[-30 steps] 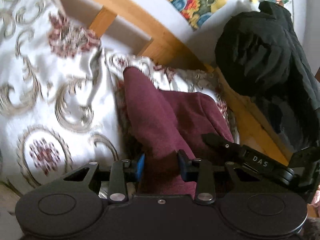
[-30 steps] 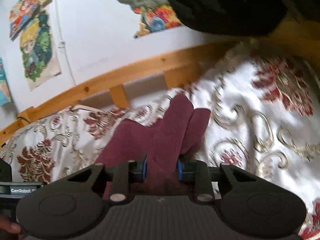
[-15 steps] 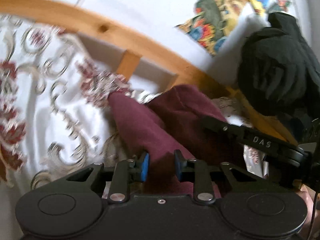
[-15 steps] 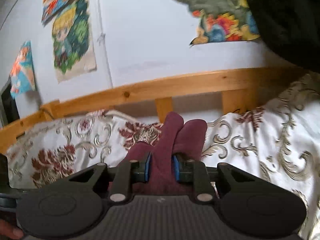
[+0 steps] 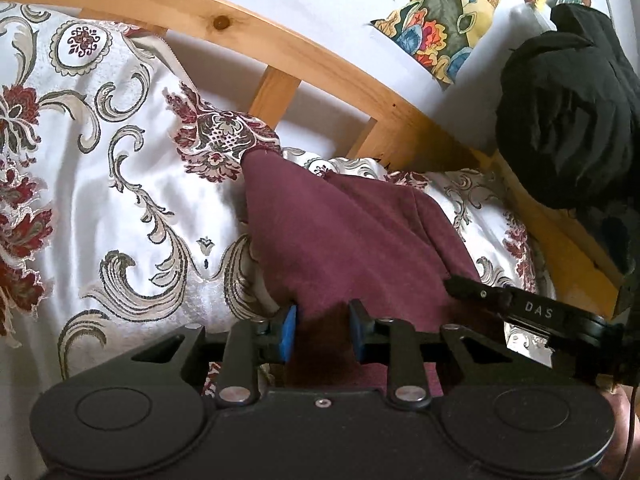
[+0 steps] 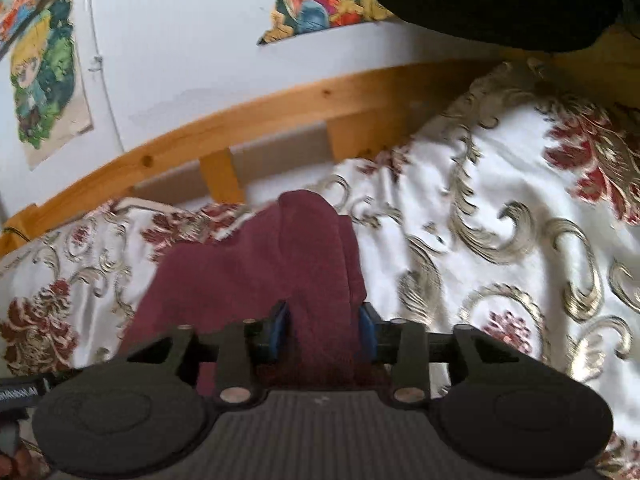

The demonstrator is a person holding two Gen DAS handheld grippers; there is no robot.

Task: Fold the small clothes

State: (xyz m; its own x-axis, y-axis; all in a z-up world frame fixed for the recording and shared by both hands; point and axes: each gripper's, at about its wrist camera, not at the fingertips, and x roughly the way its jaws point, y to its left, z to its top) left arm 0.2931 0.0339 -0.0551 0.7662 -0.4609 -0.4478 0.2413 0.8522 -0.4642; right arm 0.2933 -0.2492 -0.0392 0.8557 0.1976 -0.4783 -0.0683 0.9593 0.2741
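Observation:
A small maroon garment point(image 5: 340, 240) lies on the patterned bedspread point(image 5: 100, 200), stretched between my two grippers. My left gripper point(image 5: 322, 332) has its blue pads on either side of the garment's near edge, with cloth between them. My right gripper point(image 6: 322, 330) holds another bunched part of the same garment point(image 6: 280, 264), cloth filling the gap between its pads. The right gripper's black body also shows in the left wrist view point(image 5: 532, 312), at the garment's right side.
A wooden bed rail point(image 5: 320, 64) runs behind the bedspread against a white wall with colourful pictures point(image 6: 44, 80). A black garment point(image 5: 568, 100) hangs over the rail at the right.
Both grippers have come down and tilted toward the bed with the garment. The pads of both stand a little wider apart than half a second ago, still with cloth between them.

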